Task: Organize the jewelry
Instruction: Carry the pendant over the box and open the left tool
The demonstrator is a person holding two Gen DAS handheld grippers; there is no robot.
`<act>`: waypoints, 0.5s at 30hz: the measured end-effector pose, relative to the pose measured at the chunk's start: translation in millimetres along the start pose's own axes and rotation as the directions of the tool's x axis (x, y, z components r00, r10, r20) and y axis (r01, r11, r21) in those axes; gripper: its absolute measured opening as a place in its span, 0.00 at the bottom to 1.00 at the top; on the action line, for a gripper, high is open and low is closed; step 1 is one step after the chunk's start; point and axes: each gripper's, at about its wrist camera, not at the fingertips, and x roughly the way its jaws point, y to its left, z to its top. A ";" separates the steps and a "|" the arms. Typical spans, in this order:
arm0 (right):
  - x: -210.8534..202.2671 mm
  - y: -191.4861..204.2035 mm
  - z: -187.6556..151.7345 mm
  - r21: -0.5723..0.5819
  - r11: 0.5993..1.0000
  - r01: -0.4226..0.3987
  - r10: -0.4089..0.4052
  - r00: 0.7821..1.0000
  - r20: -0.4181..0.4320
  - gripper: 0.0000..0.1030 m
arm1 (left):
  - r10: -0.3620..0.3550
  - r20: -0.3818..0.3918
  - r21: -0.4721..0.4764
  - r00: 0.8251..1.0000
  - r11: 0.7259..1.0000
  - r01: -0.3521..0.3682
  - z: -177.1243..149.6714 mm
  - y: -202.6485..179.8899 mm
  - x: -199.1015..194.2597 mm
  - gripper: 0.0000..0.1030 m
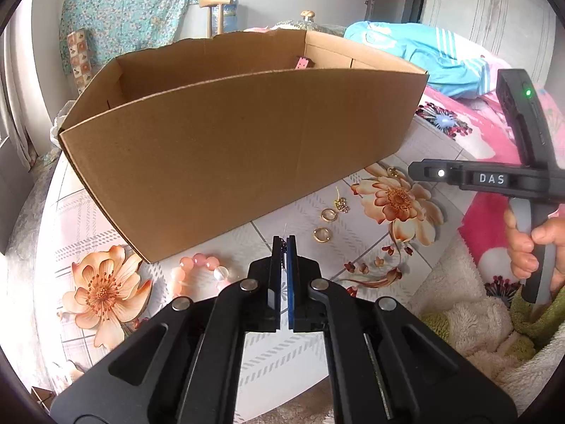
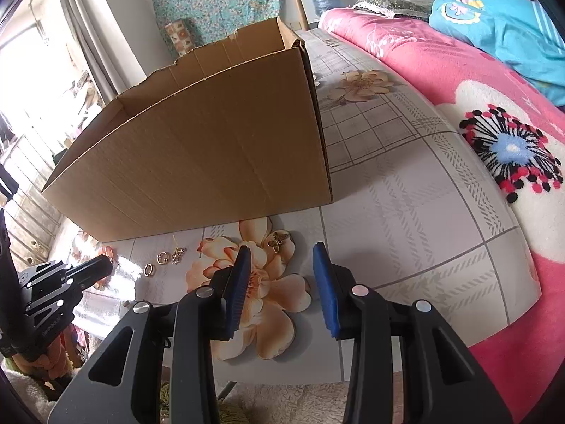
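So the left gripper (image 1: 285, 243) is clamped right down, pads nearly touching, with a thin dark chain (image 1: 283, 252) pinched between the tips. It hangs just above the table (image 1: 289, 349), near the front wall of the cardboard box (image 1: 226, 162).

The right gripper (image 2: 282, 251) is about a third open with nothing between its blue ribbed pads (image 2: 326, 282), sitting over a printed peach flower.

The loose jewelry is on the tabletop in front of the box: two gold rings (image 1: 323, 235) at about 1 o'clock from the left tips, a small gold cluster earring (image 1: 342, 205) just beyond them, a butterfly charm (image 2: 278, 241) at 11 o'clock from the right gripper, and a pink bead bracelet (image 1: 197, 268) at 9 o'clock from the left one, touching the box's bottom corner.

The box is plain corrugated, open-topped, with a ragged torn back rim. The table surface is glossy, with grid and flower print. There's open room to the right of the box, then the table's curved edge meets a fuzzy pink blanket (image 2: 494, 81).
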 end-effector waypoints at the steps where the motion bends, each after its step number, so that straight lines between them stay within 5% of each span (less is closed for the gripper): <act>1: 0.0 0.9 0.2 -0.003 1.000 -0.001 0.001 1.000 0.000 0.35 | -0.017 0.011 -0.013 1.000 1.000 0.017 0.3 2.3 -2.6 0.02; 5: 1.7 5.0 0.5 -0.033 0.999 0.005 -0.005 1.000 -0.012 0.42 | -0.055 0.034 -0.059 0.998 0.997 0.057 0.1 8.3 -4.9 0.02; 15: 13.6 20.1 11.4 -0.209 0.977 0.041 -0.045 0.999 -0.016 0.41 | -0.053 0.014 -0.071 0.998 0.996 0.054 -3.1 5.1 8.4 0.02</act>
